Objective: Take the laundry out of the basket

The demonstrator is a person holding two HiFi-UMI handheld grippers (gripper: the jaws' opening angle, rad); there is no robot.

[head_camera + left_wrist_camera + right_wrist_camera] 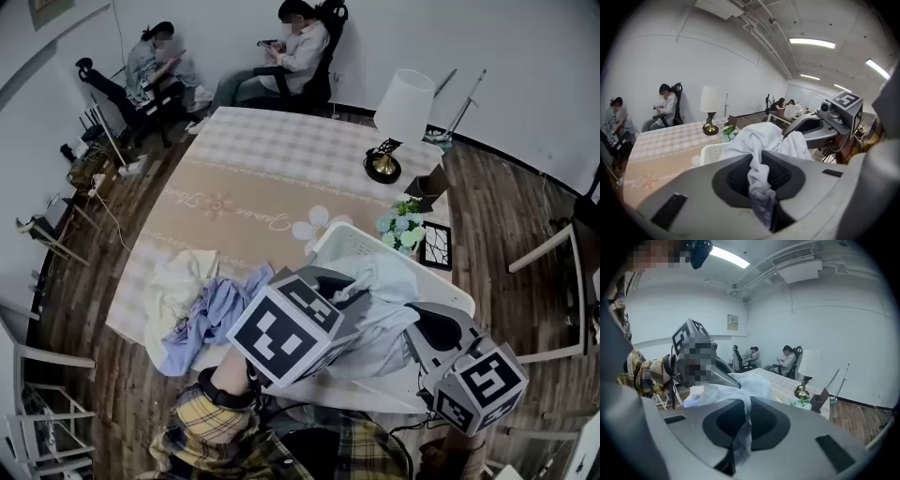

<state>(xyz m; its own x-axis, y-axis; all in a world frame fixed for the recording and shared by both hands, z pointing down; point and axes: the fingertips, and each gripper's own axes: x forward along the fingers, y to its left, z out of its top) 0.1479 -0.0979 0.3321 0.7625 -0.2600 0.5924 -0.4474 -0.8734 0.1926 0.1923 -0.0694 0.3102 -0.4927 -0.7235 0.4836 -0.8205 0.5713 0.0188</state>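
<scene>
Above the white laundry basket [349,240] at the table's [262,169] near right, we have left gripper [339,295] and right gripper [427,330] both clamped on one pale garment [384,286]; clothes pile [202,300] lies left.

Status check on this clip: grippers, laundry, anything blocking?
Jaws of left gripper and right gripper shut on the pale garment. It hangs over the basket. Nothing blocking; clothes pile on table alongside.

Left hand-held gripper [761,190] and right hand-held gripper [740,439] hang side by side, tilted down, jaws apparently pinching cloth [761,136].
</scene>
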